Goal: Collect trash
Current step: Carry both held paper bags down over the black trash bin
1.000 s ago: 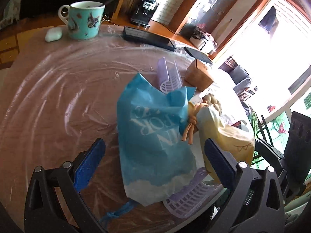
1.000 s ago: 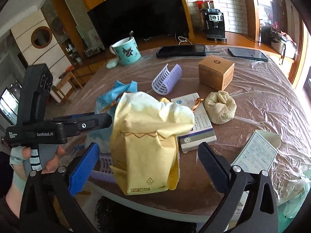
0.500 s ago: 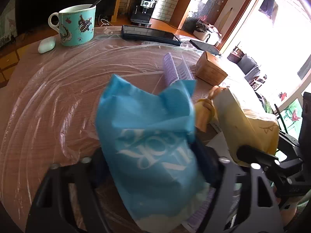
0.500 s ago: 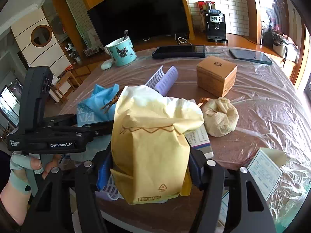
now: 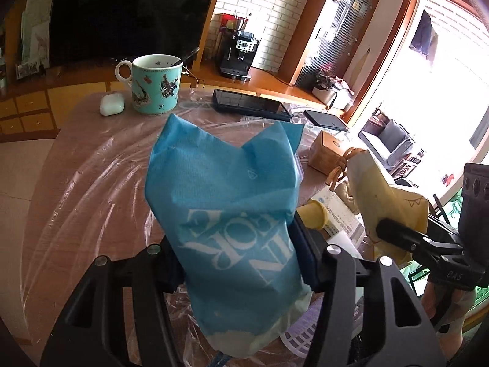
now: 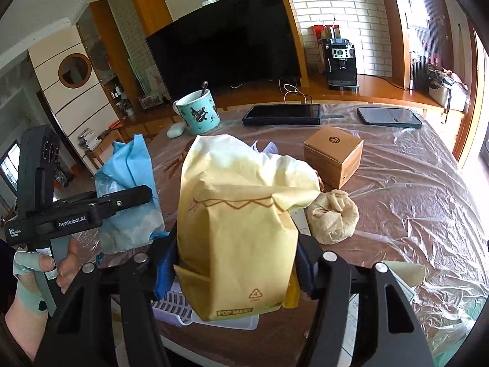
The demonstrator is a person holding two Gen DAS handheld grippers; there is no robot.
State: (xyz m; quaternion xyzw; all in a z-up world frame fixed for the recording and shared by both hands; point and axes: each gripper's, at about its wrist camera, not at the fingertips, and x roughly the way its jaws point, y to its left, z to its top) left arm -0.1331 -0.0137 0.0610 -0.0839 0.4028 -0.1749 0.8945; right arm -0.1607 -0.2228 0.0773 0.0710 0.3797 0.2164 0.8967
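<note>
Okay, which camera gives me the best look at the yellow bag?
The right wrist view. There the yellow bag fills the middle, front face and printed base readable, pinched between the right tongs, whose jaws are closing. The left wrist view shows only a slice of it at the right edge, partly behind the right tongs' finger.

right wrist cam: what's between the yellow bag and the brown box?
Right wrist view: only bare plastic-covered table between the yellow bag and brown box; the crumpled beige wad sits nearer, below the box.
</note>
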